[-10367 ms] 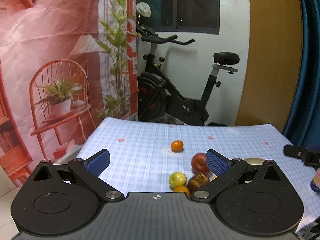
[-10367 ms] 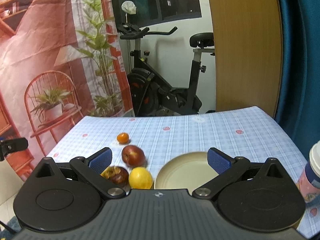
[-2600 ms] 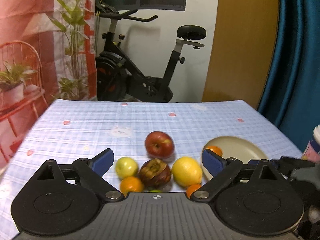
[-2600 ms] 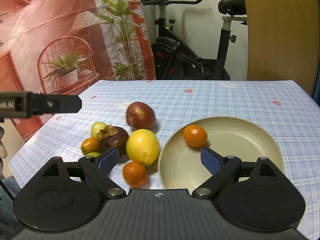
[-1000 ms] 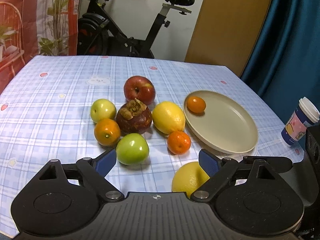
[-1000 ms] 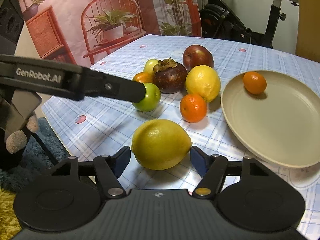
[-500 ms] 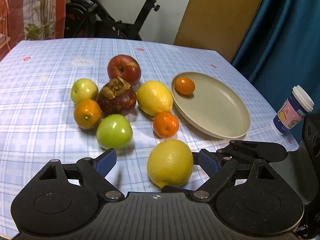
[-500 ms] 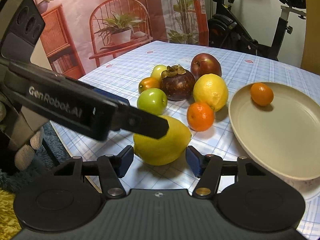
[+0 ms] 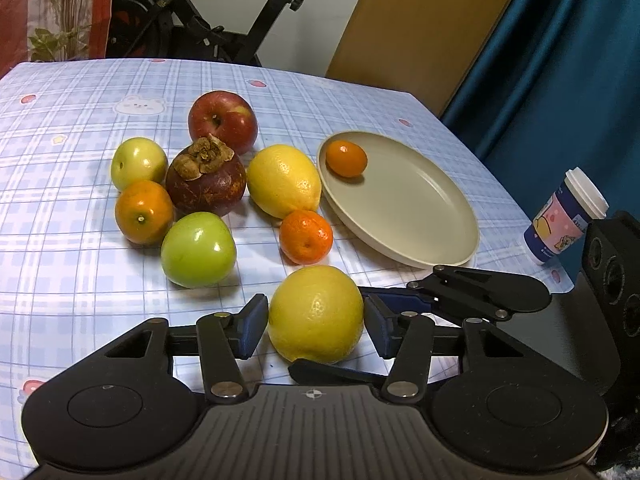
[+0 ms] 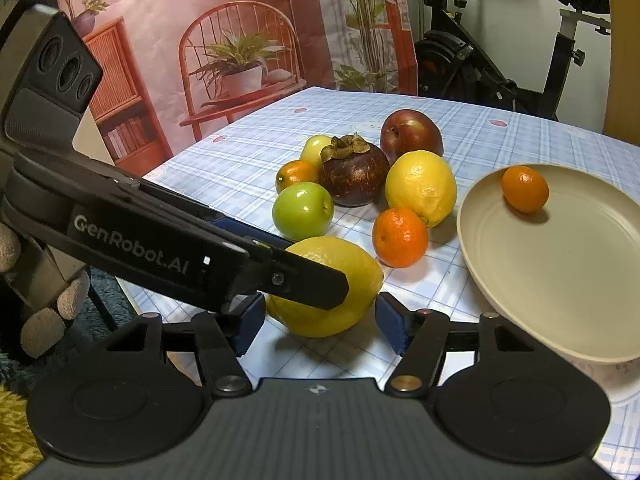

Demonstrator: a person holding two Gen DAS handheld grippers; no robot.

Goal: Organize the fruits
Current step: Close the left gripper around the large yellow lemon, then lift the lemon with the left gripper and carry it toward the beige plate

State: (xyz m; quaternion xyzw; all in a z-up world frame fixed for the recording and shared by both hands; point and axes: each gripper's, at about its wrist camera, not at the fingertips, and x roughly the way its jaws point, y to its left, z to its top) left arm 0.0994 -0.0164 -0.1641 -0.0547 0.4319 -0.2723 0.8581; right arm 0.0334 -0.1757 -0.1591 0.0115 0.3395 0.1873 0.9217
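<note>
A yellow lemon (image 9: 316,314) lies low at the table's near edge, between both grippers. My left gripper (image 9: 316,326) is closing, and its blue pads touch the lemon's two sides. In the right wrist view one of its fingers (image 10: 304,280) crosses in front of the lemon (image 10: 352,276). My right gripper (image 10: 320,326) straddles the same lemon from the other side. Its jaws are opening, with a small gap at the pads. A beige plate (image 9: 420,208) to the right holds one small orange (image 9: 346,158).
Behind the lemon lie a second lemon (image 9: 284,180), a mandarin (image 9: 306,236), two green apples (image 9: 198,250), an orange (image 9: 144,212), a mangosteen (image 9: 206,182) and a red apple (image 9: 222,120). A paper cup (image 9: 568,216) stands at the right edge.
The left gripper's jaws have narrowed from wide apart to the sides of the lemon. The right gripper's pads have drawn slightly off it. The lemon has stayed where it was.
</note>
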